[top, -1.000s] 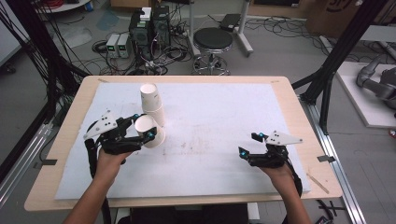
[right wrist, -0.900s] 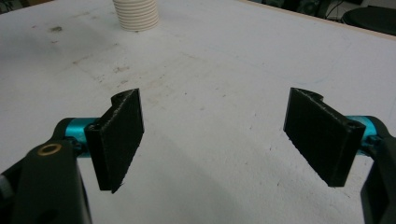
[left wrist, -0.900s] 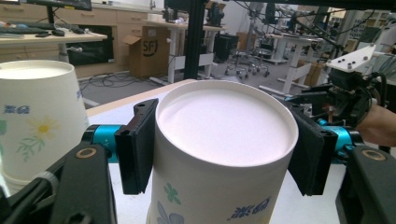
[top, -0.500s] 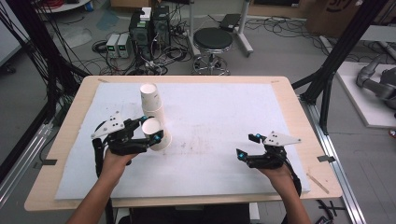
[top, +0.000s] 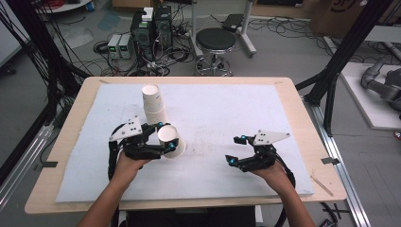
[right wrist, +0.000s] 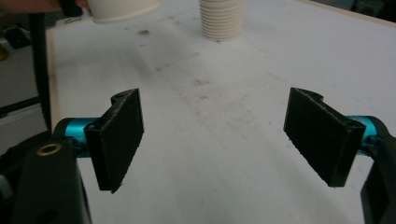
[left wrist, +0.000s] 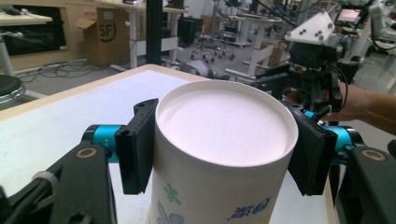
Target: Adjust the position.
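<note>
Resting on a wooden table (top: 85, 101) with pale edges, a white mat (top: 227, 109) covers nearly the whole top, leaving a wood margin on all sides; faint grey smudges mark the mat near its middle.

Stack of paper cups (top: 153, 106): white, upright, nested, standing on the mat toward the far left corner; its ribbed lower rims are visible in the right gripper view (right wrist: 222, 18).

Left gripper (top: 166, 138): black with blue joints, held in the person's left hand (top: 130, 163) over the left half of the mat, just nearer the front edge than the stack. Its two pads are pressed against opposite sides of a single paper cup (left wrist: 219, 154).

Single paper cup (top: 170, 140): white with a blue-green flower print, clamped just below the rim, tilted with its mouth toward the camera above, beside the stack but apart from it.

Right gripper (top: 236, 149): held in the right hand (top: 272, 172) near the front right of the mat, jaws spread wide with nothing between them, bare mat beyond.
</note>
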